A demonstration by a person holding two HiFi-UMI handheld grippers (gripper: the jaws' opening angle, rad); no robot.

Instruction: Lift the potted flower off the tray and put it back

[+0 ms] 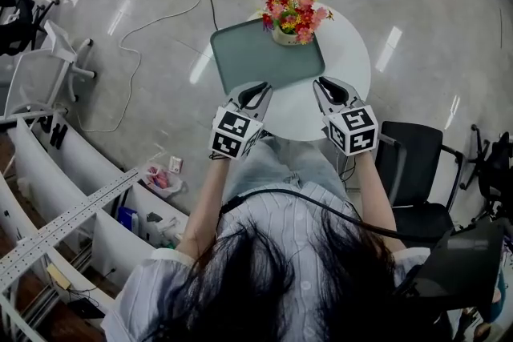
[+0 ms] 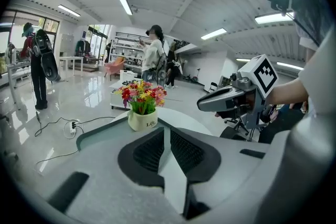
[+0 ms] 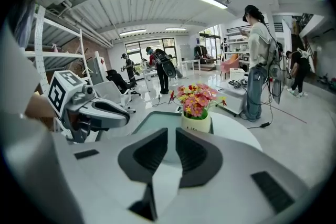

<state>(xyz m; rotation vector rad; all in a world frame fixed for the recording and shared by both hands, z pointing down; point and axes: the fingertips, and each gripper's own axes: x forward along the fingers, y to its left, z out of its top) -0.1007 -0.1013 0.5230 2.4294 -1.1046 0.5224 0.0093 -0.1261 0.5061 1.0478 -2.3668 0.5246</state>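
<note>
Sitting in tray (image 1: 240, 60) far right corner: potted flower (image 1: 294, 16). Left gripper (image 1: 258, 90), right gripper (image 1: 327, 86) jaws pressed together, empty, at tray near edge.

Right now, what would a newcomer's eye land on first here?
The bright potted flower stands at the far corner of the green tray on the round white table. Nearer the person, the left gripper and right gripper hang over the table's near side, both shut and empty.
</note>
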